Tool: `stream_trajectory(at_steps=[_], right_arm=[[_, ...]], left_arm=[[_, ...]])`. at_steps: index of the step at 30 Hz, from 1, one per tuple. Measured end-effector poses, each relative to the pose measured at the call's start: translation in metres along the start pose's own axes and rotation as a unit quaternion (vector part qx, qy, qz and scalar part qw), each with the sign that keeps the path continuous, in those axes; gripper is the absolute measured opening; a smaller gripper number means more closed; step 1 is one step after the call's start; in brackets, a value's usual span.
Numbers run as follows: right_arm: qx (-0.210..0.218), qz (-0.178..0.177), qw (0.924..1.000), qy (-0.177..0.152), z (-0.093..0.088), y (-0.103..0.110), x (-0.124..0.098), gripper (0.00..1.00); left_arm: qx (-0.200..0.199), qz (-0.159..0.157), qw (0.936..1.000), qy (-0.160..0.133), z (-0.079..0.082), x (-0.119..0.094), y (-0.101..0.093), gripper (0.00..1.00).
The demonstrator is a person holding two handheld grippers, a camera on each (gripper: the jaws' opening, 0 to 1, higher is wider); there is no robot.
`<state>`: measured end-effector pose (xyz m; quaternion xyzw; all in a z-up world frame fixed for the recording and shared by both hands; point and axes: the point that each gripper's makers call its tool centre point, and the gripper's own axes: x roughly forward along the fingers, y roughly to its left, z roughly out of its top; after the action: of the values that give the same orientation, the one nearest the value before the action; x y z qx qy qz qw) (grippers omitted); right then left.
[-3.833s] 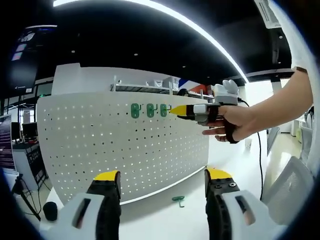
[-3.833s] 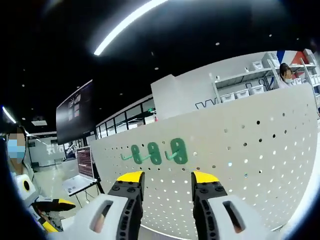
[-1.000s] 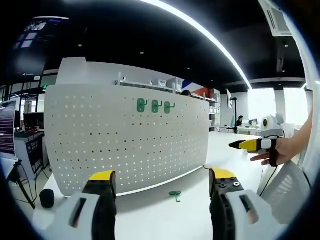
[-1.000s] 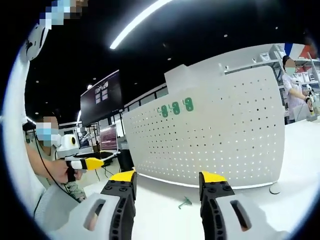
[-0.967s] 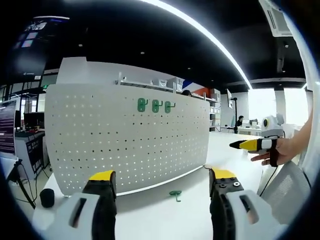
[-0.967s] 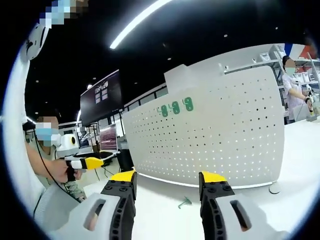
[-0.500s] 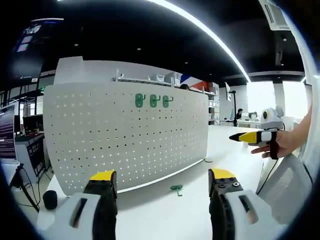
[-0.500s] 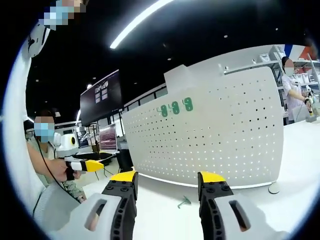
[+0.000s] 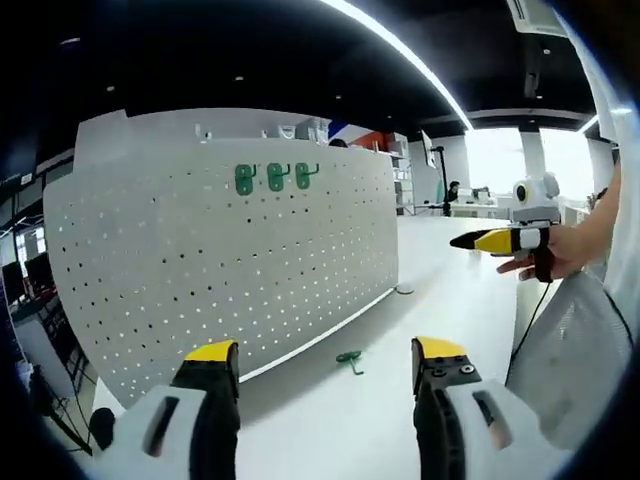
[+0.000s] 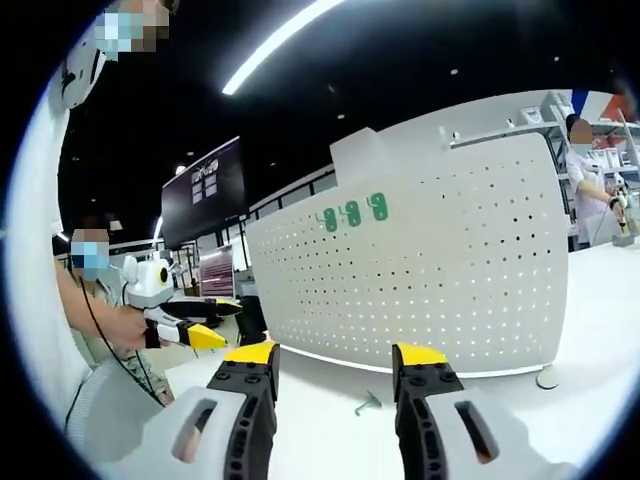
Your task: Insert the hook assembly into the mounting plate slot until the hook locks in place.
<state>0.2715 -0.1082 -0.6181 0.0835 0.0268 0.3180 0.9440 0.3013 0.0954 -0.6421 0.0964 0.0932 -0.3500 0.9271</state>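
A green hook assembly [image 9: 349, 358] lies loose on the white table [image 9: 440, 300] at the foot of the upright pegboard [image 9: 200, 270], where three green hooks [image 9: 272, 178] already hang. My left tongs [image 9: 325, 358] and right tongs [image 10: 330, 362] both stand wide open, holding nothing, back from the board. As I judge it, the pick-up comes next: reach down, close on the loose hook, then carry it to a slot.

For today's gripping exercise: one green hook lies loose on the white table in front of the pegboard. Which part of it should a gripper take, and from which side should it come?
Grip the loose green hook by its straight shank, coming down from above, jaws either side. It lies flat on the table, so a sideways approach probably finds nothing to close on. Its finer shape is too small to tell. The left gripper is open and nearest.
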Motion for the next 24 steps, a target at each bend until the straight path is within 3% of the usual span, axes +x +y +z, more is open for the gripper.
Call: stream_trajectory(at_steps=[6, 17, 24], right_arm=[[0.005, -0.002, 1.0, 0.001, -0.001, -0.001, 0.0, 0.43], [0.001, 0.001, 0.9999, 0.011, -0.004, 0.002, 0.002, 0.42], [0.001, -0.003, 0.9999, 0.011, -0.004, 0.0, 0.001, 0.42]], left_arm=[[0.025, -0.009, 0.9993, 0.026, -0.008, 0.009, 0.004, 0.65], [0.062, -0.063, 0.9949, 0.048, -0.017, 0.027, -0.001, 0.66], [0.076, -0.08, 0.9919, 0.063, -0.021, 0.04, 0.0, 0.65]])
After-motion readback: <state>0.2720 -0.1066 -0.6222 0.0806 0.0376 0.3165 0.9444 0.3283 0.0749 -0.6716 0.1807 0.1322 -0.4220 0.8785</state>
